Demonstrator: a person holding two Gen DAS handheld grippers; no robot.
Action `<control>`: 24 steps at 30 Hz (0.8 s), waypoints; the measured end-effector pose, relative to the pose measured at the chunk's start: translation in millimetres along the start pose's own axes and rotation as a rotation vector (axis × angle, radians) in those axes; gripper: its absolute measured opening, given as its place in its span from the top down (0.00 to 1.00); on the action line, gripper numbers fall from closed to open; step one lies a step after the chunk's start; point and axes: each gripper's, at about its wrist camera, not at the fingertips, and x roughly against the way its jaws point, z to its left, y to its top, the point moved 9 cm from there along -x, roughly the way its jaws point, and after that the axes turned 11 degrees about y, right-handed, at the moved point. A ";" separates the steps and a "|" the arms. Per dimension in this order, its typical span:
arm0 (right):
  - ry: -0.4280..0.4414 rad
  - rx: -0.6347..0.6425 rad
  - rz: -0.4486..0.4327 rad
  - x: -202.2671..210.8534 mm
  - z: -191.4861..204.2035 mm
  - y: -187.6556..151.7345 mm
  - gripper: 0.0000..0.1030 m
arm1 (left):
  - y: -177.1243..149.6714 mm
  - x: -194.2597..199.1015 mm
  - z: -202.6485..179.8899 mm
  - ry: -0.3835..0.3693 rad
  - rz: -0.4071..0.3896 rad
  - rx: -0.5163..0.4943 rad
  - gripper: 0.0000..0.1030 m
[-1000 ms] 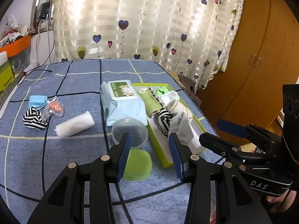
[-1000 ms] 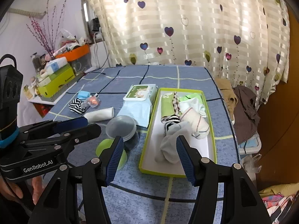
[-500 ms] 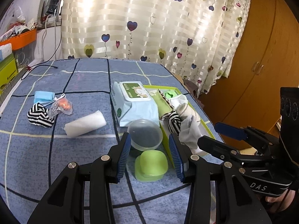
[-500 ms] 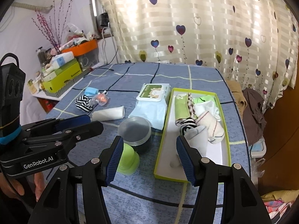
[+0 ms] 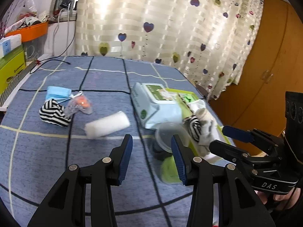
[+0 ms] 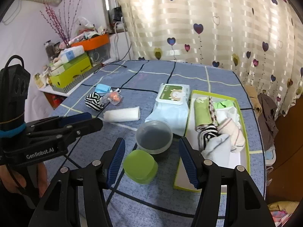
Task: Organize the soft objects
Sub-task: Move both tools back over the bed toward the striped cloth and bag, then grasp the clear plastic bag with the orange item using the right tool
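A green-rimmed tray [image 6: 244, 143] at the right of the table holds several rolled socks and cloths, among them a green roll [image 6: 202, 113] and a grey sock [image 6: 217, 149]. A white rolled towel [image 5: 107, 124] [image 6: 122, 115] lies loose on the blue cloth, with a black-and-white striped sock [image 5: 53, 113] [image 6: 94, 101] and a blue mask [image 5: 57, 92] to its left. My left gripper [image 5: 151, 155] is open and empty, just short of the towel. My right gripper [image 6: 151, 160] is open and empty, above a green lid [image 6: 140, 166].
A wet-wipes pack [image 6: 171, 105] lies beside the tray. A clear round container [image 6: 154, 137] stands in front of the pack. A small plastic bag with something orange [image 6: 112, 98] lies by the striped sock. Boxes and clutter [image 6: 73, 66] sit on a shelf at the left table edge.
Both grippers have swung left across the table. The left one now faces the white towel and striped sock instead of the container and tray. Nothing was picked up.
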 end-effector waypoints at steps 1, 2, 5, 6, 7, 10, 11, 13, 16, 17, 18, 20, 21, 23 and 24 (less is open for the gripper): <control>0.006 0.005 0.003 -3.0 2.2 1.2 0.43 | 0.7 -1.0 2.9 0.004 0.002 0.002 0.58; 0.011 0.008 0.007 -5.6 3.9 2.3 0.43 | 1.4 -2.9 8.3 0.016 0.004 0.006 0.58; 0.017 0.021 0.020 -14.9 8.0 5.7 0.43 | 2.0 -7.4 22.1 0.036 0.013 0.020 0.58; 0.021 0.028 0.027 -19.4 10.3 7.4 0.43 | 2.0 -8.5 26.4 0.045 0.015 0.024 0.58; 0.023 0.033 0.031 -22.4 11.1 8.5 0.43 | 1.8 -9.8 31.4 0.052 0.018 0.030 0.58; 0.035 0.057 0.046 -34.8 18.7 14.9 0.43 | 1.1 -12.0 46.9 0.071 0.023 0.046 0.58; 0.039 0.064 0.052 -39.2 21.2 16.8 0.43 | 1.0 -12.7 53.5 0.083 0.024 0.055 0.58; 0.047 0.080 0.066 -48.4 25.6 20.3 0.43 | 0.8 -14.3 64.4 0.093 0.026 0.072 0.58; 0.062 0.100 0.086 -62.2 33.8 25.2 0.43 | 0.6 -16.6 83.3 0.116 0.029 0.103 0.58; 0.069 0.107 0.092 -66.7 36.8 27.1 0.43 | 0.5 -17.4 91.6 0.124 0.029 0.118 0.58; 0.075 0.113 0.100 -71.8 40.3 29.2 0.43 | 0.4 -18.2 98.7 0.134 0.030 0.129 0.58; 0.086 0.124 0.109 -80.2 46.8 32.8 0.43 | 0.8 -19.7 109.4 0.152 0.031 0.148 0.58; 0.094 0.129 0.113 -84.7 50.2 35.2 0.43 | 1.1 -20.6 114.8 0.159 0.033 0.158 0.58; 0.100 0.140 0.121 -91.8 55.8 39.6 0.43 | 1.7 -22.5 128.9 0.175 0.035 0.184 0.58; 0.104 0.149 0.127 -95.7 59.1 42.3 0.43 | 2.0 -23.3 136.1 0.185 0.033 0.198 0.58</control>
